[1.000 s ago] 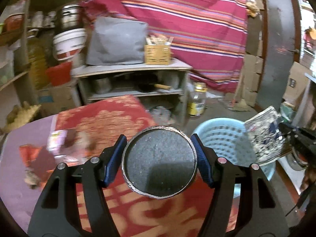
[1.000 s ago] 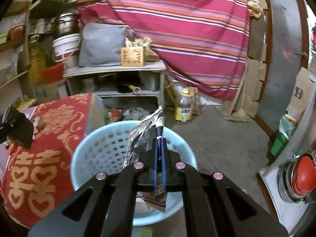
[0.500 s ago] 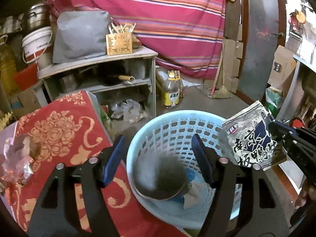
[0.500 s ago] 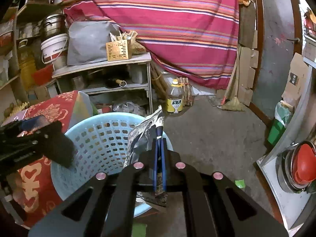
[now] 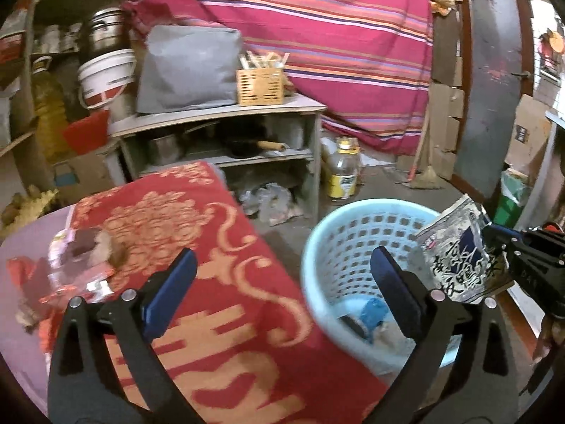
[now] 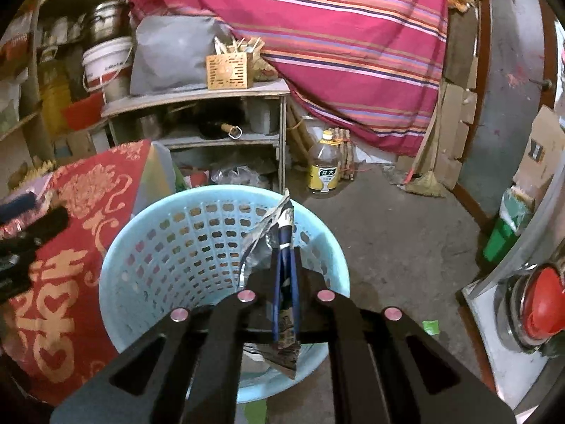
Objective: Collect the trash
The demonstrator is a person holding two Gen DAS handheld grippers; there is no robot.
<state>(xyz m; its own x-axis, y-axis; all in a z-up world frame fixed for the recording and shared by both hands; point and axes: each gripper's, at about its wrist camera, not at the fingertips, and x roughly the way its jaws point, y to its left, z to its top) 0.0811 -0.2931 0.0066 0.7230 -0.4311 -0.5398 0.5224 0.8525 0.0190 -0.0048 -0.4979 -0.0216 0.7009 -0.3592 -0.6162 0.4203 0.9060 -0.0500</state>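
Note:
A light blue perforated basket (image 5: pixel 339 236) (image 6: pixel 148 268) stands on the floor beside the table with the red patterned cloth (image 5: pixel 197 247). My left gripper (image 5: pixel 282 282) is open and empty, over the table edge next to the basket. My right gripper (image 6: pixel 284 247) is shut on a black-and-white snack wrapper (image 6: pixel 261 243), held over the basket's right rim; the wrapper also shows in the left wrist view (image 5: pixel 455 254). Trash lies in the basket bottom (image 5: pixel 367 314). Crumpled wrappers (image 5: pixel 77 265) lie on the table's left side.
A grey shelf unit (image 5: pixel 219 134) with a wooden box (image 5: pixel 261 84) stands behind the table. An oil bottle (image 6: pixel 325 173) and a broom (image 6: pixel 423 176) are on the concrete floor. A red-lidded pot (image 6: pixel 540 304) sits at the right.
The round tin that my left gripper held has dropped into the basket; the left gripper opened and swung back left over the table. The right gripper still holds the wrapper over the basket.

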